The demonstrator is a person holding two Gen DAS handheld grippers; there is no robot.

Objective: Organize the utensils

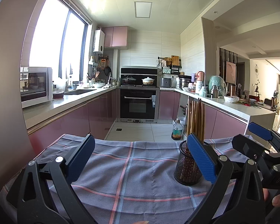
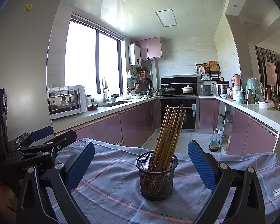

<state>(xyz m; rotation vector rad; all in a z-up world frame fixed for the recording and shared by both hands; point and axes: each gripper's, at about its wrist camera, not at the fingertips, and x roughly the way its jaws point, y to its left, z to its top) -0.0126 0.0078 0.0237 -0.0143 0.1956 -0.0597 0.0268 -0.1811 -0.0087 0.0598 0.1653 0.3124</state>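
A black mesh holder [image 2: 156, 175] stands upright on the checked cloth [image 2: 112, 192]. Several wooden chopsticks [image 2: 169, 130] stand in it, leaning right. My right gripper [image 2: 141, 164] is open and empty, its blue pads on either side of the holder and a little in front of it, not touching. In the left wrist view the holder [image 1: 186, 166] sits at the right, partly behind my right fingertip [image 1: 201, 158], with the chopsticks [image 1: 197, 119] rising above. My left gripper [image 1: 140, 158] is open and empty over bare cloth [image 1: 130, 168]. The right gripper [image 1: 259, 130] shows at the right edge.
The cloth-covered table ends at a far edge [image 2: 121, 143], with kitchen floor beyond. An oil bottle [image 2: 214, 140] stands on the floor by the right cabinets. A microwave [image 2: 65, 101] sits on the left counter. My left gripper [image 2: 35, 141] shows at the left.
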